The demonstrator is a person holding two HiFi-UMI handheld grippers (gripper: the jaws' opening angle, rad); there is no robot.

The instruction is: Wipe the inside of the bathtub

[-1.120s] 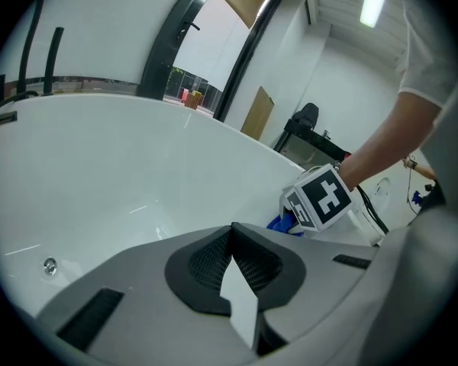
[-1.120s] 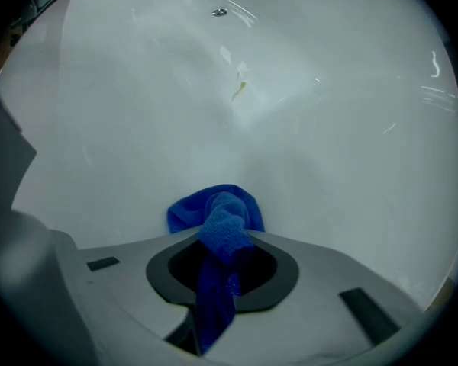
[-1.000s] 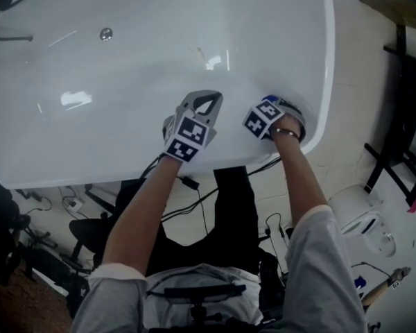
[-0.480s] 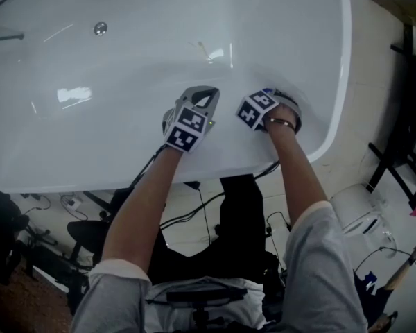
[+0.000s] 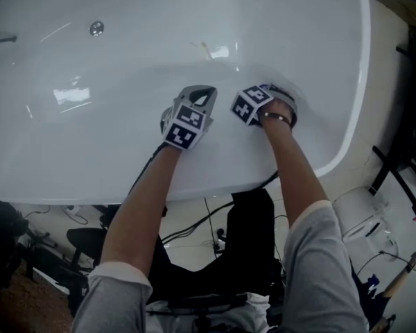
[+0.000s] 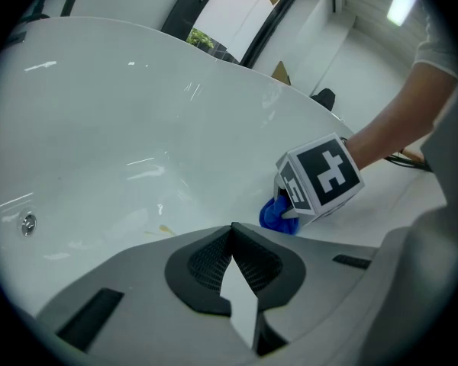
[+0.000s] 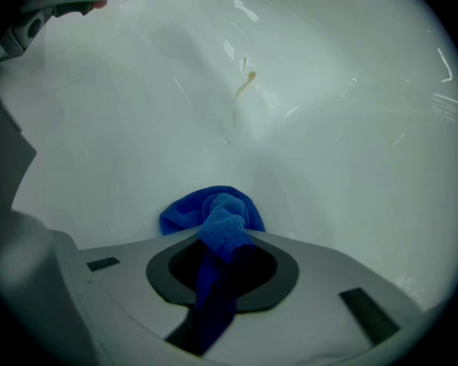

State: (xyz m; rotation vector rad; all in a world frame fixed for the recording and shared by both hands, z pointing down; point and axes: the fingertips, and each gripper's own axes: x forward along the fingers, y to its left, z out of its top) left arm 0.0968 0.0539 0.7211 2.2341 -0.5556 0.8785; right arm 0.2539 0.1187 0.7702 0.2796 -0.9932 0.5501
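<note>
The bathtub [image 5: 125, 68] lies bare across the upper left and middle of the head view, broken only by the small drain [image 5: 96, 28]. At centre the left tool [image 5: 202, 94] and right tool [image 5: 281, 101] crowd close together, and the right tool's blue cloth [image 7: 214, 212] is against the curving wall.

The right gripper [image 5: 260, 96], clamped on the crumpled blue cloth [image 7: 214, 212], now lies higher and further left in the head view on the glossy white bathtub [image 5: 125, 116] wall. It is farther from the right rim and nearer the left gripper [image 5: 200, 96] than before.
</note>
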